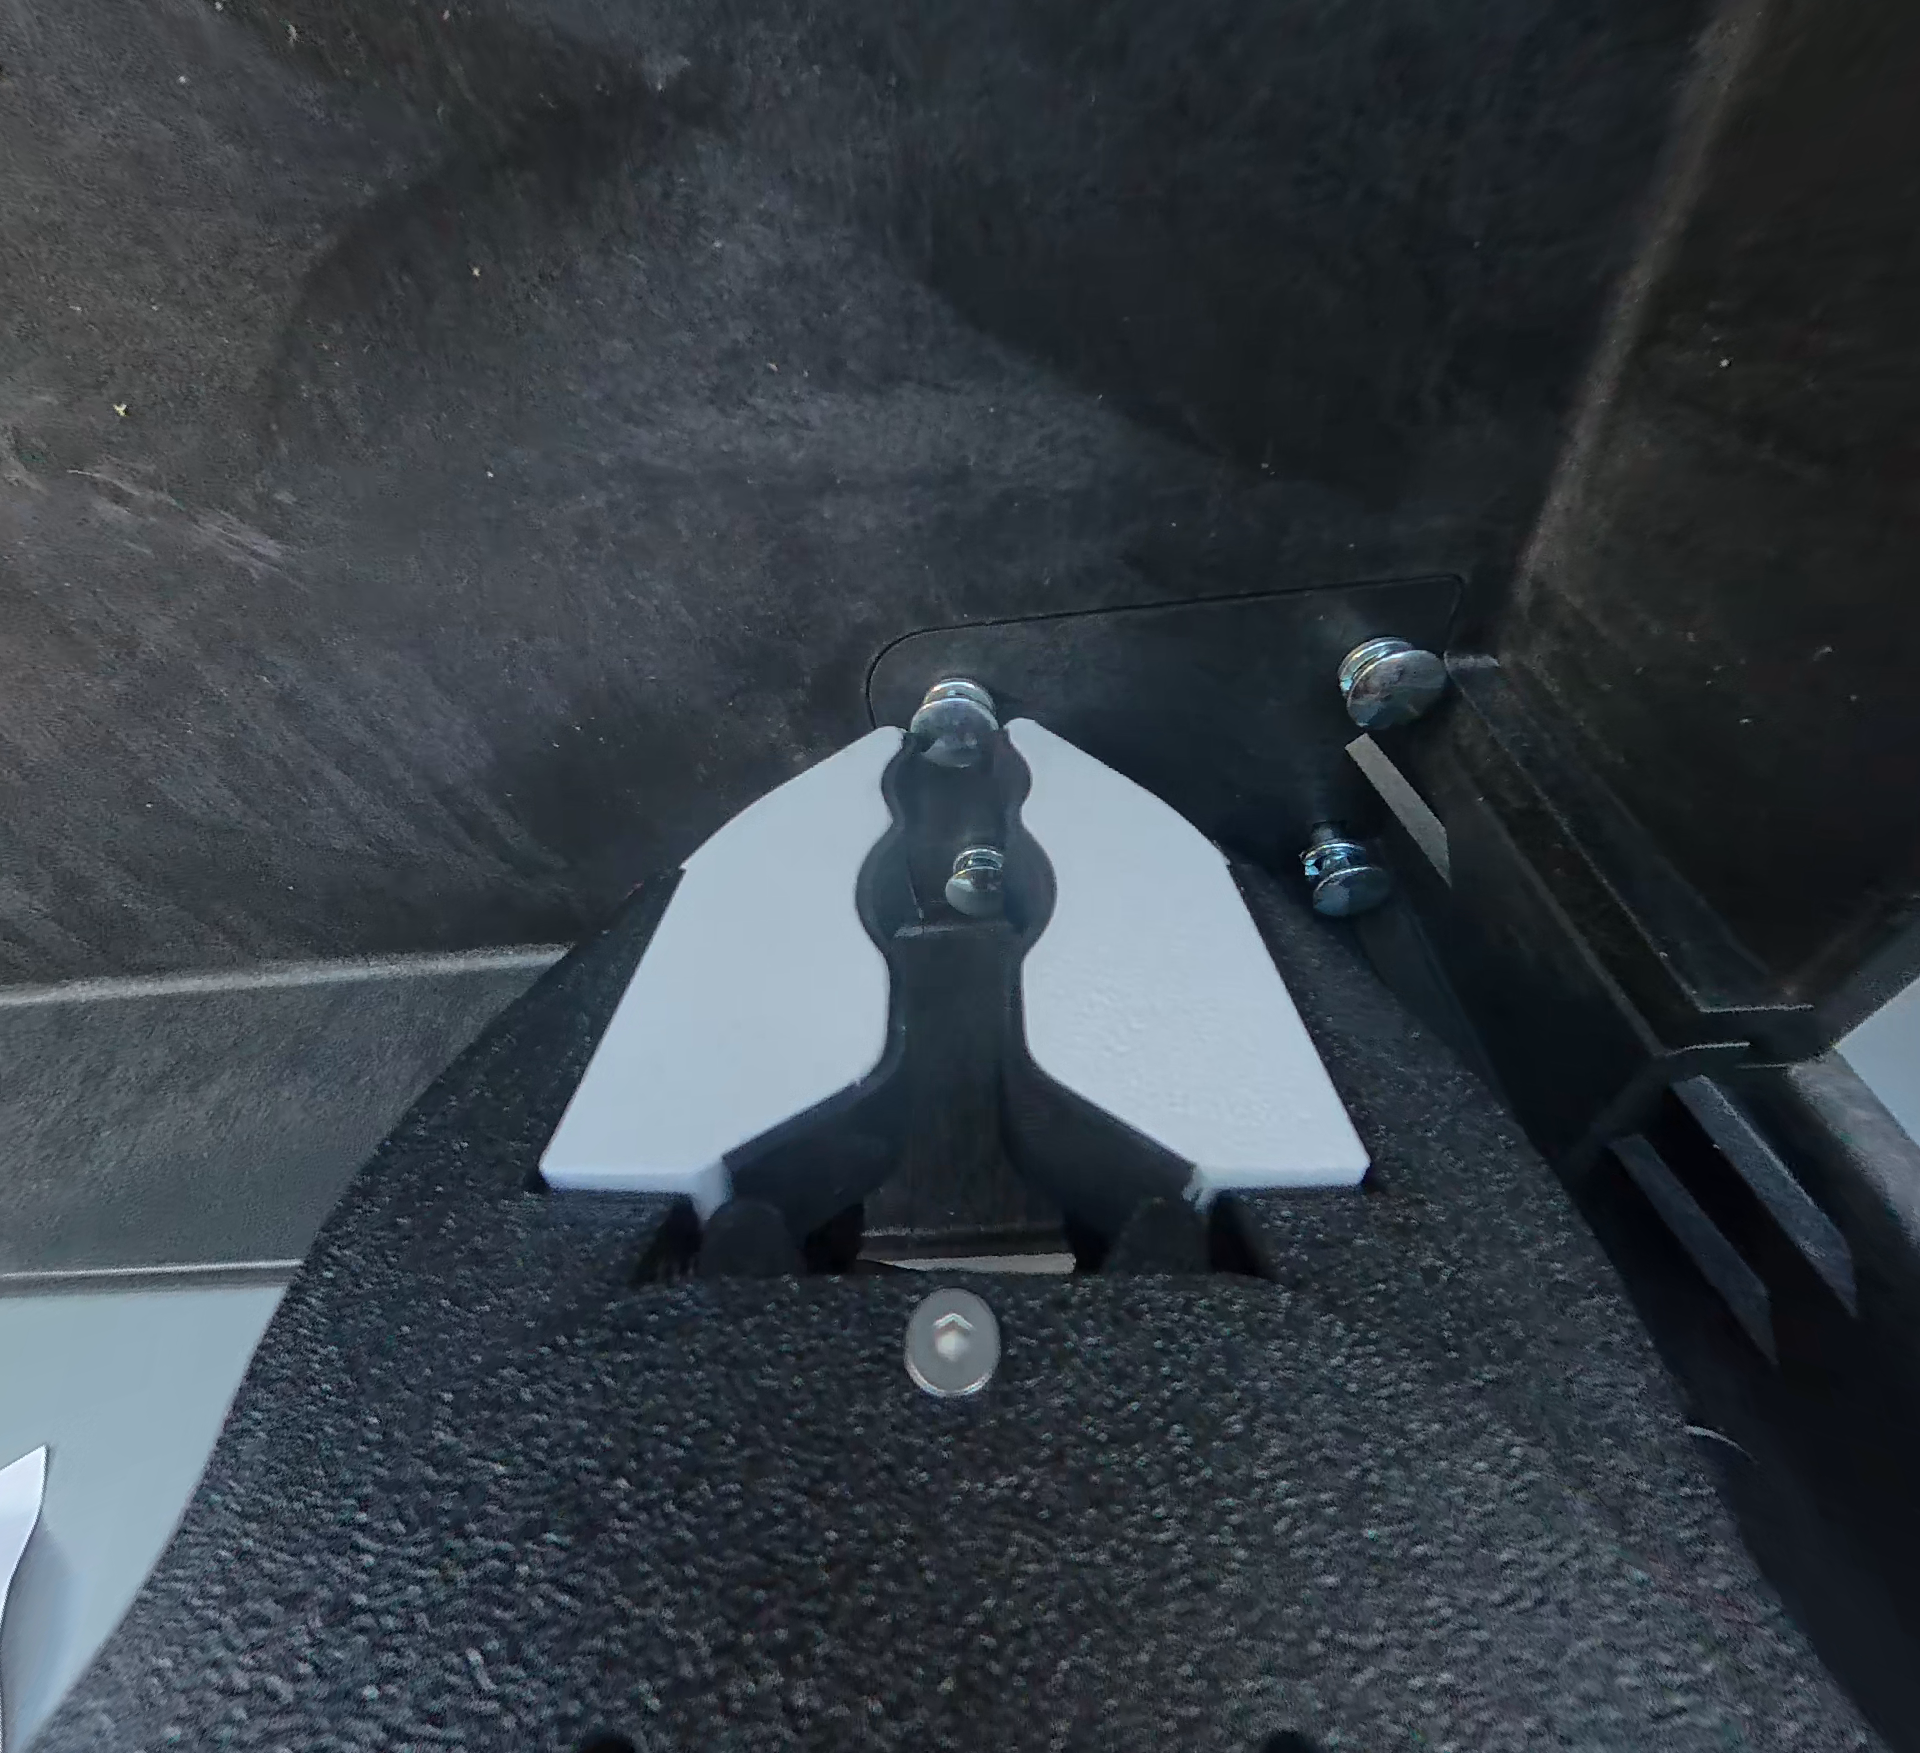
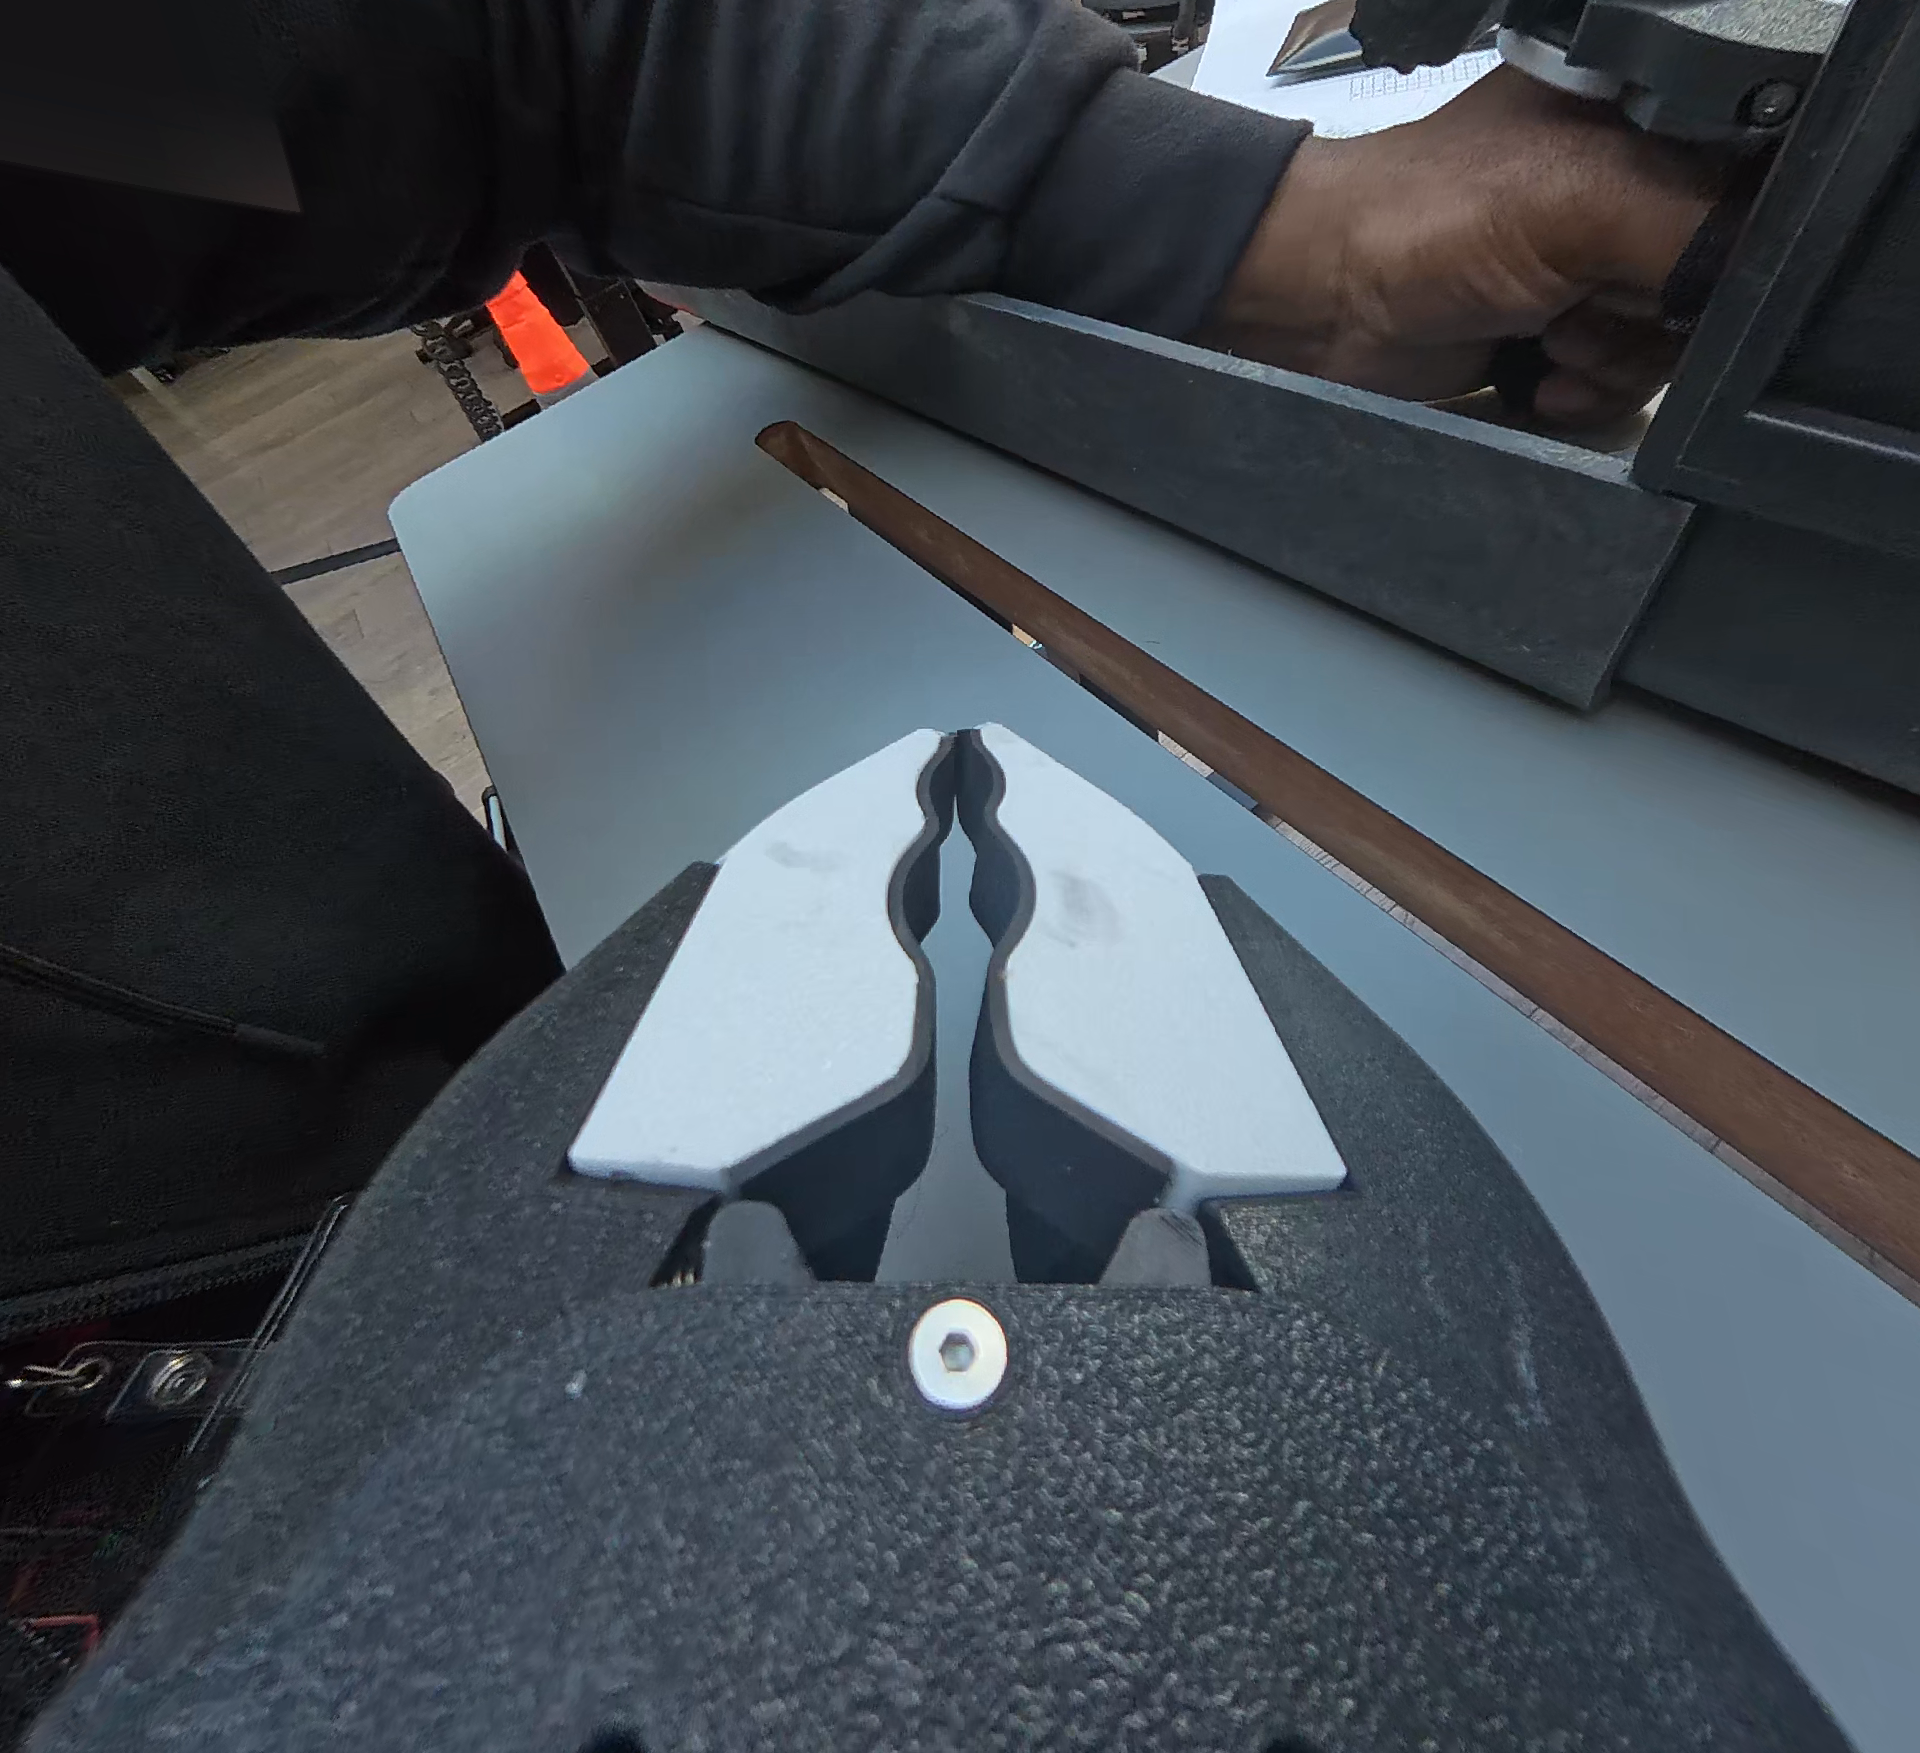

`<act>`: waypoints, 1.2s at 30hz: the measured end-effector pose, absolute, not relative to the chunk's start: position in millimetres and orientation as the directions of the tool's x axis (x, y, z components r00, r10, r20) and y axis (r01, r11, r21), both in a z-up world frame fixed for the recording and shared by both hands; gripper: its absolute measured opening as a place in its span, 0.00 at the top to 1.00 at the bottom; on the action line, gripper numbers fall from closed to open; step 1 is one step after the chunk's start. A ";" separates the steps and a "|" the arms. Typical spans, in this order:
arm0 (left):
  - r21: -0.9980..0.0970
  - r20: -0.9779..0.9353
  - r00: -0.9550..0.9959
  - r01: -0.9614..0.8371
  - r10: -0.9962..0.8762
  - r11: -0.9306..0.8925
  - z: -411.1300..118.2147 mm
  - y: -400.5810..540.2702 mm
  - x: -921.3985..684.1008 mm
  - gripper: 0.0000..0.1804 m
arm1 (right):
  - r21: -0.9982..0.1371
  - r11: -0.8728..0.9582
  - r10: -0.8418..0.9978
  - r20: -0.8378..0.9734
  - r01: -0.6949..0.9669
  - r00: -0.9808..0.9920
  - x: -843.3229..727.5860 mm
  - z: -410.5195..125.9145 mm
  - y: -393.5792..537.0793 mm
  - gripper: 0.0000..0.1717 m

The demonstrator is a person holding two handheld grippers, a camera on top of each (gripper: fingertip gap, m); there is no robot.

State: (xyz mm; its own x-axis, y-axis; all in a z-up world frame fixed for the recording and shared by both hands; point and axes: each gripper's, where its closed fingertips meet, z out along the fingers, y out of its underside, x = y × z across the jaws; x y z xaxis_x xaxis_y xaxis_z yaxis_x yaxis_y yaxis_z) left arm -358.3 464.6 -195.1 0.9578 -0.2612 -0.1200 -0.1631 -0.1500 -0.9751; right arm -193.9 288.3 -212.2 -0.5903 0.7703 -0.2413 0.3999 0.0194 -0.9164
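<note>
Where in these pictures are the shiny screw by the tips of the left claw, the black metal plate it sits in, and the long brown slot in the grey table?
Shiny screw (image 1: 954, 727): left wrist view, rounded head.
Black metal plate (image 1: 1174, 695): left wrist view, flat face.
Brown slot (image 2: 1351, 862): right wrist view, mid-length.

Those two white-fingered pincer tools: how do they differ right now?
The left gripper has its fingertips slightly apart around a silver screw head on a black metal plate; the right gripper has its tips closed together on nothing. The left one is pushed into a dark felt-lined corner; the right one hangs over an open grey tabletop. Both share white fingers on black textured bodies.
</note>
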 end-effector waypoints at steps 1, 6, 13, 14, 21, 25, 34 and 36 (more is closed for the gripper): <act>-0.975 -0.123 0.957 -0.166 -0.261 -0.148 -195.1 464.7 -358.3 0.92 | -0.916 0.020 0.770 -0.241 0.400 -0.591 -193.8 -212.2 288.1 1.00; -0.976 -0.118 0.955 -0.161 -0.271 -0.144 -194.7 465.7 -358.4 0.91 | -0.915 0.018 0.768 -0.245 0.402 -0.592 -193.7 -212.1 288.0 1.00; -0.977 -0.115 0.954 -0.159 -0.278 -0.140 -194.4 466.5 -358.2 0.92 | -0.913 0.017 0.767 -0.249 0.407 -0.591 -193.9 -212.5 287.7 1.00; -0.977 -0.116 0.953 -0.159 -0.279 -0.139 -194.4 466.7 -358.1 0.91 | -0.913 0.017 0.766 -0.250 0.407 -0.592 -193.9 -212.6 287.7 1.00; -0.978 -0.107 0.951 -0.153 -0.290 -0.140 -194.6 468.5 -356.7 0.91 | -0.915 0.015 0.767 -0.249 0.404 -0.592 -193.7 -211.9 287.9 1.00; -0.979 -0.092 0.950 -0.140 -0.298 -0.146 -194.8 468.4 -356.7 0.91 | -0.916 0.013 0.766 -0.248 0.401 -0.592 -193.5 -211.4 288.0 1.00; -0.979 -0.093 0.950 -0.142 -0.297 -0.146 -195.2 468.4 -356.7 0.91 | -0.916 0.014 0.764 -0.248 0.400 -0.596 -193.2 -211.3 287.4 1.00; -0.979 -0.092 0.950 -0.141 -0.297 -0.146 -195.2 468.4 -356.8 0.91 | -0.917 0.015 0.764 -0.248 0.400 -0.596 -193.2 -211.3 287.3 1.00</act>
